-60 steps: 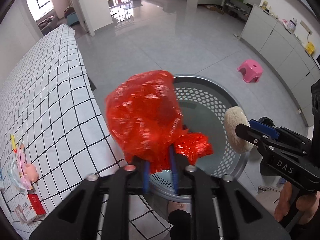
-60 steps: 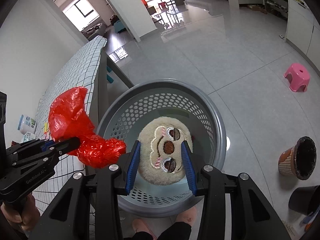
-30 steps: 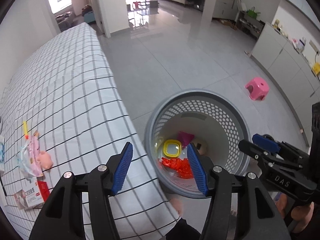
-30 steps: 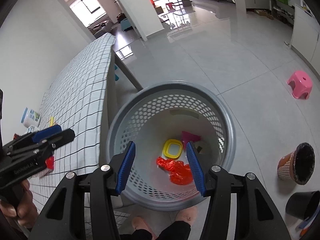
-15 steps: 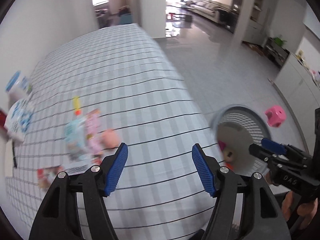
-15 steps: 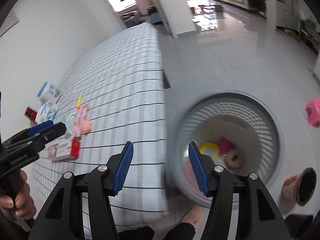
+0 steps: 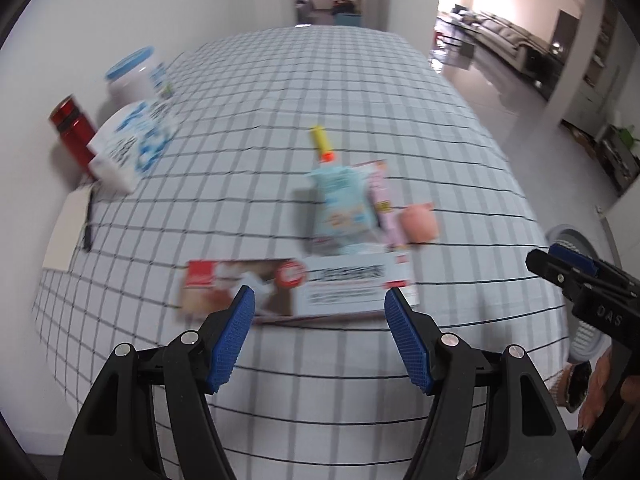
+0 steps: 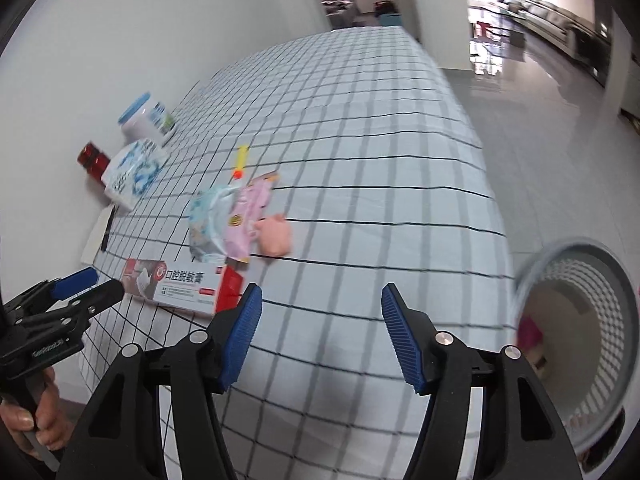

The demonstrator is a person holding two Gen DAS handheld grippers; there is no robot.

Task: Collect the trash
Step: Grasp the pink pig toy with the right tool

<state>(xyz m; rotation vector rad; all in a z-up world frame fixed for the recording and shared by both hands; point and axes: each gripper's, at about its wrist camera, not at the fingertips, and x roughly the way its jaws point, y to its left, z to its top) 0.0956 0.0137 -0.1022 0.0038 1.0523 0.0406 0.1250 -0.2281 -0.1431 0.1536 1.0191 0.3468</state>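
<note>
We hold our left gripper [image 7: 318,334] level with its jaws spread wide and nothing between them. Our right gripper [image 8: 320,334] sits at its three o'clock, jaws equally wide and bare, each handle gripped by a hand [image 8: 30,426] at the frame's edge.

Both grippers have swung from the basket [image 8: 580,344] to the table [image 7: 360,100]. The left gripper [image 7: 318,340] dropped its red bag, the right gripper [image 8: 320,336] its plush; the box [image 7: 300,284] sits at 12 o'clock.
</note>
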